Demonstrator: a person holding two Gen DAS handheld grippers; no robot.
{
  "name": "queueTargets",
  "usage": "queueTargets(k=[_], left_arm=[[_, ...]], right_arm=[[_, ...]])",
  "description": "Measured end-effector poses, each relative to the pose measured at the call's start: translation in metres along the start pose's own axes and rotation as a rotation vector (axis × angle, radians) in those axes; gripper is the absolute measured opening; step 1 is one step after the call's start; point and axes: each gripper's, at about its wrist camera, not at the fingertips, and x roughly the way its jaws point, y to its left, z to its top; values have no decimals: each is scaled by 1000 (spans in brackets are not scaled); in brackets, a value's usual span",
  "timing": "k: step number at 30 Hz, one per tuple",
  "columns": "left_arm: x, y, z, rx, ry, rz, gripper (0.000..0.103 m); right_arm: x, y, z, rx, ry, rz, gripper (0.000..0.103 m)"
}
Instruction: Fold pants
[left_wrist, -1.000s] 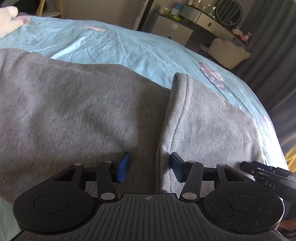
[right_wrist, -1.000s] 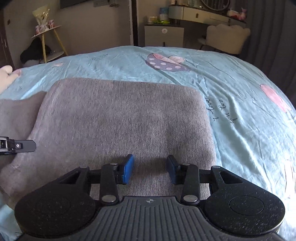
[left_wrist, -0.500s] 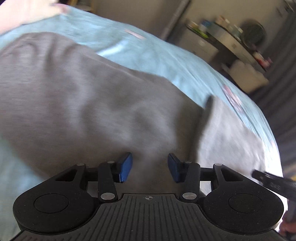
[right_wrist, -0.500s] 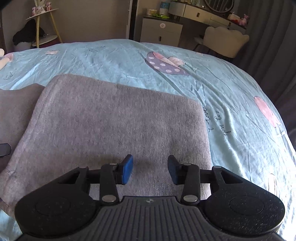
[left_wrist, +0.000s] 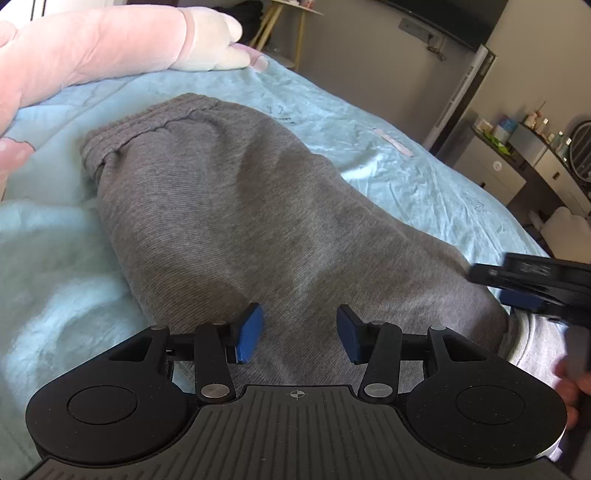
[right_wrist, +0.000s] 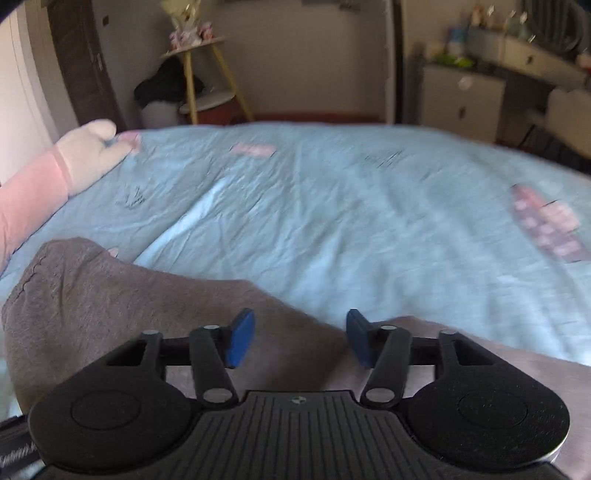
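Pants: the grey pants (left_wrist: 258, 221) lie folded on the bed (left_wrist: 406, 173), ribbed waistband (left_wrist: 147, 125) at the far end in your left wrist view; in your right wrist view they (right_wrist: 110, 295) fill the near left.
Left gripper: your left gripper (left_wrist: 300, 334) hangs over the grey cloth, jaws at a middling gap, nothing between the blue pads (left_wrist: 249, 332).
Right gripper: your right gripper (right_wrist: 300, 338) has its jaws opening, nothing between them, cloth beneath; it also shows at the right edge of the left view (left_wrist: 532, 284), blurred.
Surroundings: a pink and cream plush toy (left_wrist: 110, 44) lies along the bed's far left; a yellow-legged side table (right_wrist: 207, 74) and a white dresser (right_wrist: 465, 92) stand beyond the bed.
Obstructions: the plush toy is near the waistband but apart from it; a hand (left_wrist: 576, 384) shows at the left view's right edge.
Change, left: a second ago your left view showed a folded edge between the jaws; now it looks along the pants to the waistband, and the jaws stand slightly narrower.
Change, right: a second ago your right view sat squarely over a flat grey panel; now it has swung left, the pants lie low and left, and the jaws stand wider.
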Motion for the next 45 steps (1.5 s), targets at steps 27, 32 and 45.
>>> queueTargets(k=[27, 32, 45], left_arm=[[-12, 29, 21, 129, -27, 103, 58], [-14, 31, 21, 130, -24, 92, 59], [-11, 41, 26, 105, -3, 92, 60]], right_arm=[[-25, 42, -24, -380, -16, 131, 9], [1, 23, -2, -194, 4, 139, 70], [2, 36, 2, -194, -197, -182, 3]])
